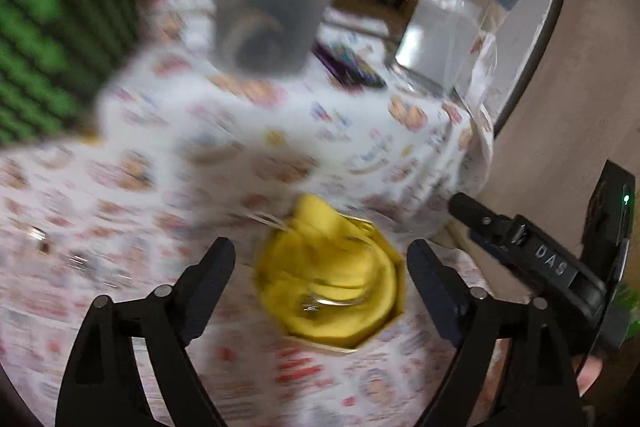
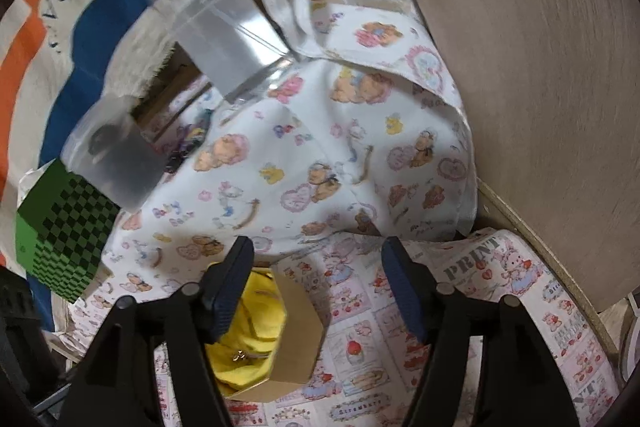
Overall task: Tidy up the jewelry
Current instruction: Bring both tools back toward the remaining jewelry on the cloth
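Fingers on both the left gripper (image 1: 320,267) and right gripper (image 2: 318,287) stand apart and empty over the box (image 1: 332,283), whose yellow cloth (image 2: 256,331) cradles small, light, slippery jewelry (image 2: 240,355), probably best pinched gently at its chain.

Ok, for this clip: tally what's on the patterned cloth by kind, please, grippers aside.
Hexagonal cardboard box with yellow lining: 1
Clear pump bottle: 1
Grey translucent container: 1
Green checkered box: 1
Dark printed packet: 1
Jewelry piece in the lining: 1; further pieces too blurred to count
Total: 6
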A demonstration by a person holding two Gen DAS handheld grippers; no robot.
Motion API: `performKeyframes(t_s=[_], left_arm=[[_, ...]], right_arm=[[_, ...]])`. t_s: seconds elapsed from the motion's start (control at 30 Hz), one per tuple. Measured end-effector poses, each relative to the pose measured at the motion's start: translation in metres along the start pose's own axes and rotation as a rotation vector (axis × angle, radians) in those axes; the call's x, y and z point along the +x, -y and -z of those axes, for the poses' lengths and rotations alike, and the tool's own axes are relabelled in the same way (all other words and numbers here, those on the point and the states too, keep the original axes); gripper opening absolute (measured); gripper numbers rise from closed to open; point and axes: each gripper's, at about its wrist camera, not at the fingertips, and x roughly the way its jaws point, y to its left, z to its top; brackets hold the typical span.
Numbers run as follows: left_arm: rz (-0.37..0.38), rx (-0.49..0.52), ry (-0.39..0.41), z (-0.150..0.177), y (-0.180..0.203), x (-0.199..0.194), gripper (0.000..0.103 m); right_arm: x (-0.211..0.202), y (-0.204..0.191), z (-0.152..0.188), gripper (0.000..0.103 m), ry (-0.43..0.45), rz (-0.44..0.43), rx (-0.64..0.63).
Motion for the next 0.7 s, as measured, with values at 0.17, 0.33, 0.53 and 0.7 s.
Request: performKeyframes(t_s=[0.17,0.33,0.53,0.7], left_arm=[[-0.126,0.06,0.162,0.01,-0.021,-0.057,0.1],[-0.234,0.077,0.281,0.024,-0.042,-0.095,0.103],[-0.304,0.043,0.366,0.033,-0.068,-0.122,0.103],[-0.376,-0.037,0.481,0.038,-0.094,-0.137,0.103]], right_arm=[[-0.011,-0.018,0.005,0.081,0.046,-0.067,-0.047],[-0.015,-0.041,0.014,0.087,0.053,-0.129,-0.143],[-0.021,-0.062,0.028,0.1,0.079,-0.151,-0.229],[-0.019,-0.074,0.037,0.101,0.09,-0.128,-0.298]])
